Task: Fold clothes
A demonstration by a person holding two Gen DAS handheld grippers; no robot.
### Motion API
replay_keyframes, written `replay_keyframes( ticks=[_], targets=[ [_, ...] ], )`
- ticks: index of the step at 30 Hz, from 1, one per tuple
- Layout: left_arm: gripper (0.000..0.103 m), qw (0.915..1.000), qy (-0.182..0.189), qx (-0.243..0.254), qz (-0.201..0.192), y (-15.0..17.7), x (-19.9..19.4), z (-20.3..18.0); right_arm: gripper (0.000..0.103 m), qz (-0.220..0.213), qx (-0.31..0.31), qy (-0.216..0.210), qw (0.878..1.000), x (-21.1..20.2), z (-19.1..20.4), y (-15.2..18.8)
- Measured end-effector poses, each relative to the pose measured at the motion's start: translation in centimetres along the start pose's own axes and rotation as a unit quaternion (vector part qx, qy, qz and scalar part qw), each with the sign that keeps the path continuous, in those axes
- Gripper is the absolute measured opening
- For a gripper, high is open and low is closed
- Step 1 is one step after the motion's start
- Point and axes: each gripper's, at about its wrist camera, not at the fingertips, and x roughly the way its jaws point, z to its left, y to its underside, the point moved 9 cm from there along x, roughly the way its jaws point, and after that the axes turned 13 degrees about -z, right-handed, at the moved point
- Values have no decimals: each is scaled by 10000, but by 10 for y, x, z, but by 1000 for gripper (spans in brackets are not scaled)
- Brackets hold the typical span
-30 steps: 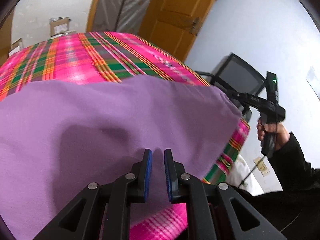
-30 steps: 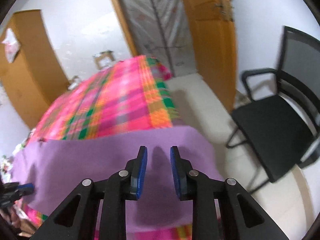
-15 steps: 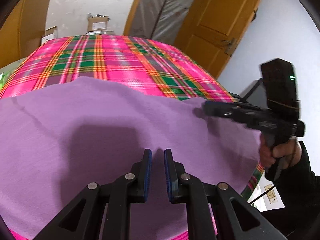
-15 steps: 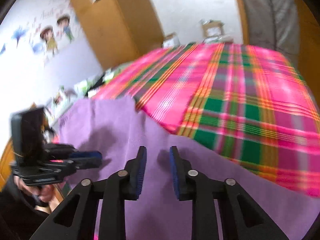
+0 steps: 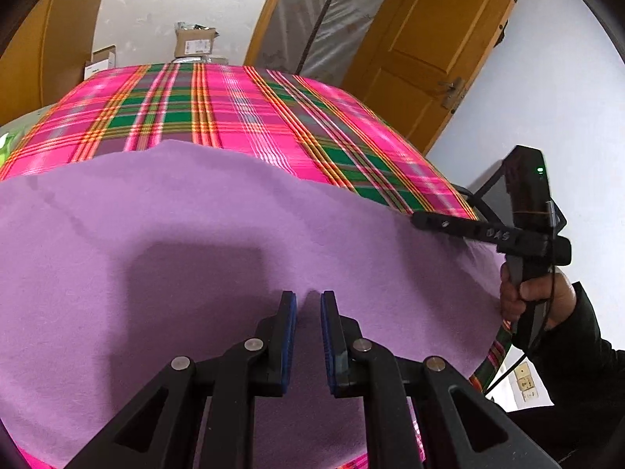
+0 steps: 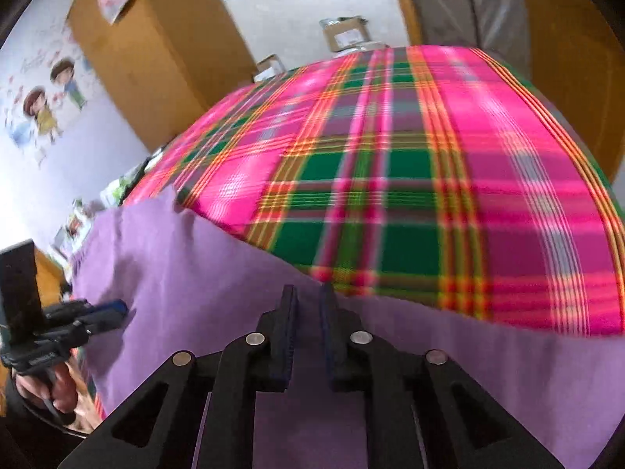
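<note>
A purple garment (image 5: 195,242) lies spread flat over the near part of a table covered in a pink, green and orange plaid cloth (image 5: 234,109). My left gripper (image 5: 308,301) hovers over the garment's near middle, its jaws a narrow gap apart and empty. My right gripper (image 6: 308,293) is over the garment (image 6: 187,273) close to its far edge, jaws also a narrow gap apart and empty. The right gripper also shows in the left wrist view (image 5: 422,221) at the garment's right edge. The left gripper shows in the right wrist view (image 6: 117,308) at the garment's left side.
An orange wooden door (image 5: 437,39) and a plastic-covered doorway (image 5: 312,19) stand behind the table. Cardboard boxes (image 5: 195,41) sit at the far end. A wooden cabinet (image 6: 156,58) and a wall with cartoon stickers (image 6: 43,105) are to the left. Clutter lies by the table's left edge.
My right gripper swung from the garment's right corner, facing the chair, round to face across the table. My left gripper tilted up a little over the garment. Both jaws kept the same gap.
</note>
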Motion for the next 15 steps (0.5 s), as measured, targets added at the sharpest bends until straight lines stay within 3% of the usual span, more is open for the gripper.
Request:
replay_keyframes(
  ticks=[7, 11, 15],
  targets=[
    [12, 9998, 148, 110, 11, 0, -1, -15, 14, -555, 456, 583, 9957, -52, -69, -10],
    [12, 9995, 234, 172, 81, 3, 4, -25, 11, -748, 1156, 1110, 9842, -83, -130, -1],
    [12, 9992, 290, 252, 136, 4, 7, -35, 13, -1104, 1445, 1525, 9714, -113, -163, -3]
  ],
)
